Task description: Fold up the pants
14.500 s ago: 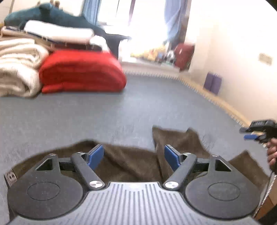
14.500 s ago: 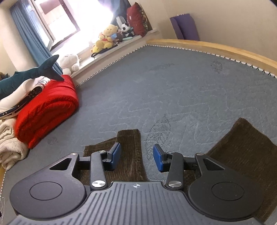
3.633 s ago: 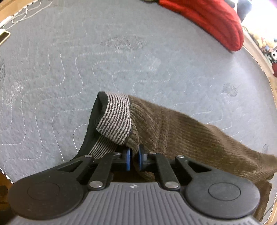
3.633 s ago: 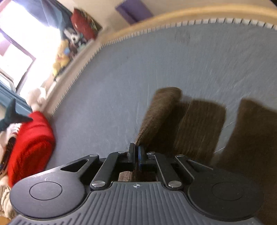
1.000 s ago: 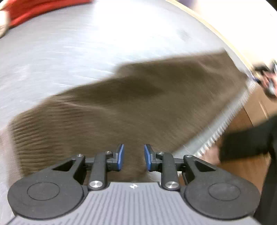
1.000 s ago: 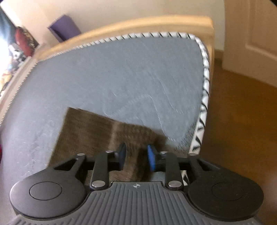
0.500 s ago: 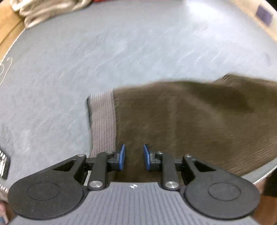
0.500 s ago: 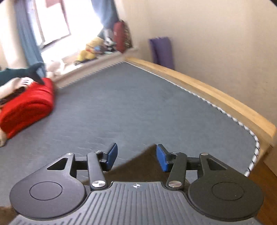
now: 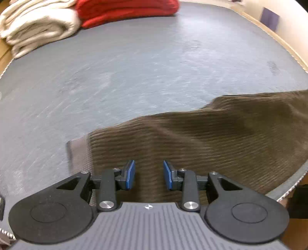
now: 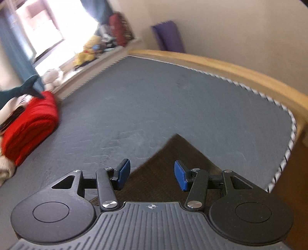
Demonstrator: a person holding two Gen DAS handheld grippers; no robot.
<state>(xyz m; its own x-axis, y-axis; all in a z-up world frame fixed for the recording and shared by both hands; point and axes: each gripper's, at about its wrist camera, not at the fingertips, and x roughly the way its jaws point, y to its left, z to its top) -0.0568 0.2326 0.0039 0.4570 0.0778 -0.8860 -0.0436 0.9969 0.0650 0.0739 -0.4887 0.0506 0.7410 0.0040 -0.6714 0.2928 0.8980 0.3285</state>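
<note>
Left gripper (image 9: 148, 174) hovers with blue pads parted, gripping nothing, over brown corduroy pants (image 9: 202, 138) on a grey quilted mattress (image 9: 134, 63). Ribbed fabric stretches lengthwise toward the right, its grey waistband (image 9: 79, 153) at left. Right gripper (image 10: 152, 175), likewise spread and empty, hangs above a pointed corner of the pants (image 10: 173, 159). Folded red (image 9: 127, 8) and cream blankets (image 9: 36, 25) lie well apart.
</note>
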